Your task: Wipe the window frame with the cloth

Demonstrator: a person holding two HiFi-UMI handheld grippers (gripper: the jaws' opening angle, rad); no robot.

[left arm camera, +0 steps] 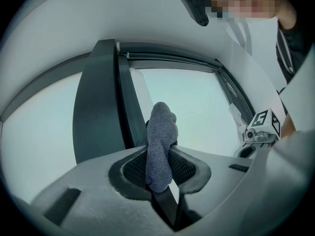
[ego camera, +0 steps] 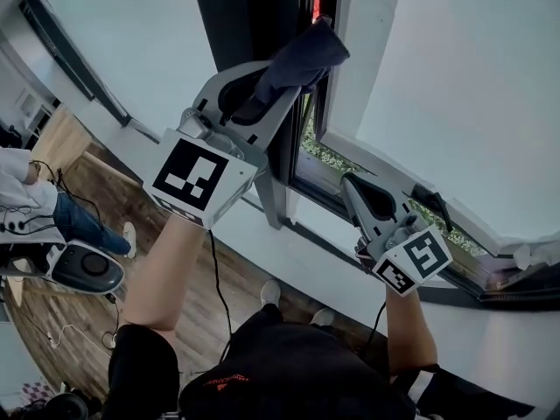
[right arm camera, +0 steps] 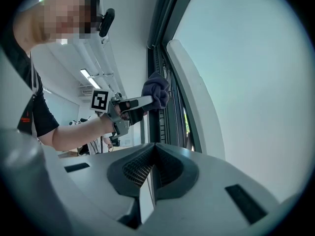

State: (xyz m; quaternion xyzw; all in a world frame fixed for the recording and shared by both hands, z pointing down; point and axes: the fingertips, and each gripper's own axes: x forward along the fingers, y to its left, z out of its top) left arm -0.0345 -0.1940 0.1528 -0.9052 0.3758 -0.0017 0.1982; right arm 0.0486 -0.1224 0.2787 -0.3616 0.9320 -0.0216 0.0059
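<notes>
A dark blue-grey cloth (ego camera: 306, 52) is bunched between the jaws of my left gripper (ego camera: 280, 81), which is shut on it. The cloth rests against the dark upright window frame (ego camera: 254, 16). In the left gripper view the cloth (left arm camera: 160, 141) sticks up from the jaws beside the dark frame post (left arm camera: 98, 102). My right gripper (ego camera: 354, 186) hangs lower and to the right, near the bottom rail of the frame, shut with nothing in it. The right gripper view shows its jaws (right arm camera: 153, 149) pressed together, with the left gripper and cloth (right arm camera: 156, 93) up against the frame (right arm camera: 157, 58).
A white sash (ego camera: 350, 59) stands ajar to the right of the dark post. Below runs a white sill (ego camera: 289, 243). On the wooden floor at the left are a seated person's leg (ego camera: 74, 221) and a round device (ego camera: 83, 265). A cable hangs from the left gripper.
</notes>
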